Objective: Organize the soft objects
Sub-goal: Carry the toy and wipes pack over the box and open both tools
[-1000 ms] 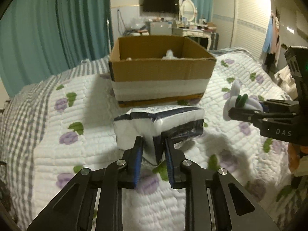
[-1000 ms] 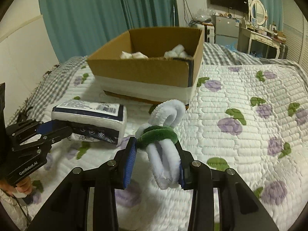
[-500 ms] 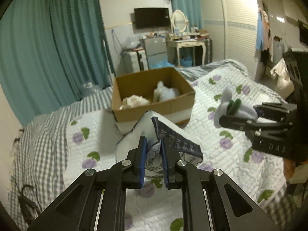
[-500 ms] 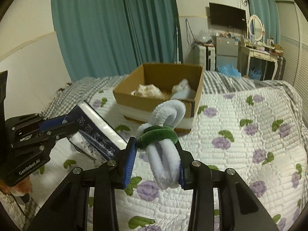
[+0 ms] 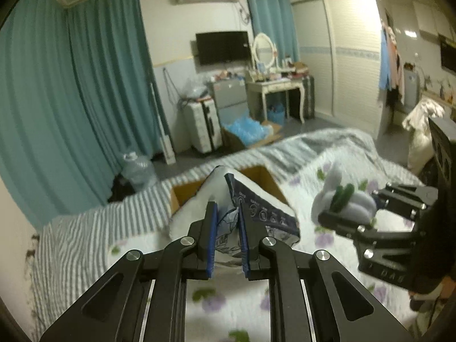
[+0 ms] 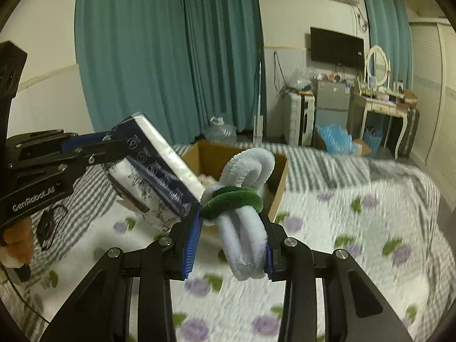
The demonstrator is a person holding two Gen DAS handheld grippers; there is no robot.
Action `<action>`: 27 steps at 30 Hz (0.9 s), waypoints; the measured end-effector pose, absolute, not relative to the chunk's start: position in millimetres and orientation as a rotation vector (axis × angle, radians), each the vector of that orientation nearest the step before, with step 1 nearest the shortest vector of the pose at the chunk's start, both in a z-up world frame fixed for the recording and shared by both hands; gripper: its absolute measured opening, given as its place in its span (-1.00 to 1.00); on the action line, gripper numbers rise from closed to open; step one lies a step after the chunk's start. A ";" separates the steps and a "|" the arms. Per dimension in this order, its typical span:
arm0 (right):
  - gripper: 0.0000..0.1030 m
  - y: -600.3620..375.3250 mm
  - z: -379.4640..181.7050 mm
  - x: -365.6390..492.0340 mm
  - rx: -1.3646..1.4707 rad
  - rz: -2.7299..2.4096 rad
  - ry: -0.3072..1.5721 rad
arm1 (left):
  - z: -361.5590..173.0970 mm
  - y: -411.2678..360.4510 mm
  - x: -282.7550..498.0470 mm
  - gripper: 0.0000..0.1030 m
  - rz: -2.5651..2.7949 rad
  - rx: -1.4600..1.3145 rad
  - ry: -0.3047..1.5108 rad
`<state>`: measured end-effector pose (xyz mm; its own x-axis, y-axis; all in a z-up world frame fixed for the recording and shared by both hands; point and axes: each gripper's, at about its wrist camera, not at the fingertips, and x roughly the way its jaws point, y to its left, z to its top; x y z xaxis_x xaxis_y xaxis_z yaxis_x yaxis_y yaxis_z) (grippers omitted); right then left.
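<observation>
My left gripper (image 5: 226, 225) is shut on a white and navy tissue pack (image 5: 256, 208) and holds it high above the bed, tilted; the pack also shows in the right wrist view (image 6: 154, 168). My right gripper (image 6: 232, 228) is shut on a fuzzy light-blue loop bundle with a green band (image 6: 242, 199), also seen at the right of the left wrist view (image 5: 339, 202). The open cardboard box (image 6: 211, 156) sits on the bed beyond both, partly hidden by the held things; white soft items lie inside.
The quilted floral bedspread (image 6: 356, 228) covers the bed, with a grey striped blanket (image 5: 94, 228) at the far side. Teal curtains (image 6: 171, 57), a water jug (image 5: 136, 165), suitcase (image 5: 202, 128) and dressing table (image 5: 273, 91) stand beyond the bed.
Both grippers have risen well above the bed with their loads and moved closer to the box. The tissue pack has tilted upright in the left gripper. Both views are motion-blurred.
</observation>
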<state>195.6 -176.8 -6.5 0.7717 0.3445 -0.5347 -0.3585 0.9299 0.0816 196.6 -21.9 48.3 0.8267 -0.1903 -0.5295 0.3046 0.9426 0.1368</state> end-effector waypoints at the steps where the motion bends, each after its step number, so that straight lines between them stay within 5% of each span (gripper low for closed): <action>1: -0.29 -176.6 -0.9 204.1 -0.030 0.379 0.565 | 49.7 -22.0 208.5 -0.73 -0.262 0.211 0.534; 18: -0.21 -146.1 -63.4 369.0 -0.036 0.408 0.687 | -49.1 -10.4 338.7 -0.59 -0.176 0.244 0.631; 23: 0.38 -150.1 -74.4 383.9 -0.024 0.366 0.686 | -59.0 -11.2 343.9 -0.59 -0.148 0.256 0.660; 27: 0.38 -156.3 -68.1 377.8 -0.008 0.338 0.674 | -48.8 -5.7 331.4 0.08 -0.125 0.235 0.635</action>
<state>377.8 -156.3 -68.1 0.7292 0.3040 -0.6131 -0.3089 0.9457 0.1014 331.4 -5.7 -48.8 0.7985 -0.0439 -0.6004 0.1875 0.9659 0.1787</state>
